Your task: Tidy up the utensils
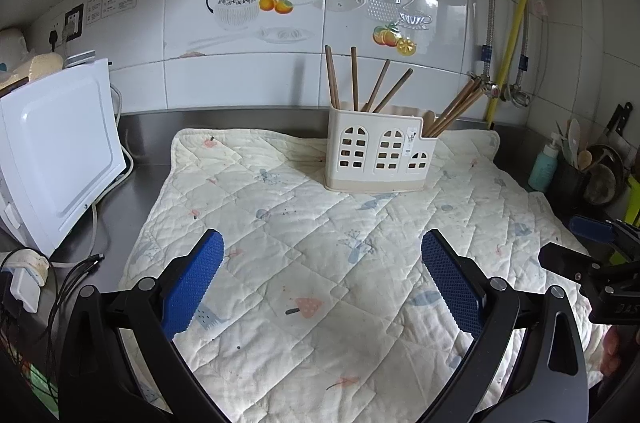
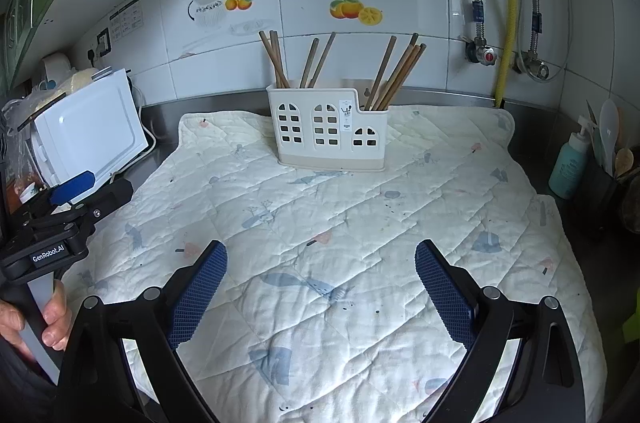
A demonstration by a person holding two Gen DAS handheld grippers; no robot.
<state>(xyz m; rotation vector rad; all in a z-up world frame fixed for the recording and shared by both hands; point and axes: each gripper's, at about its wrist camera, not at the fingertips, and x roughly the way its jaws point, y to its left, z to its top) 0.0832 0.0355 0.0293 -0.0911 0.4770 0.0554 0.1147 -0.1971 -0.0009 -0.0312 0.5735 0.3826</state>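
Note:
A cream utensil holder (image 1: 378, 153) with window cut-outs stands at the far side of a quilted mat (image 1: 320, 263). It also shows in the right wrist view (image 2: 328, 133). Several brown wooden chopsticks (image 1: 360, 83) stand in its compartments, some on the left and a bundle (image 2: 396, 75) on the right. My left gripper (image 1: 322, 255) is open and empty, low over the near part of the mat. My right gripper (image 2: 320, 263) is open and empty beside it, and it also shows in the left wrist view (image 1: 592, 235).
A white microwave (image 1: 56, 155) with cables stands left of the mat on the steel counter (image 1: 152, 139). A teal soap bottle (image 2: 570, 165) and a holder of spoons (image 2: 612, 143) stand at the right. The tiled wall with pipes (image 2: 508, 3) is behind.

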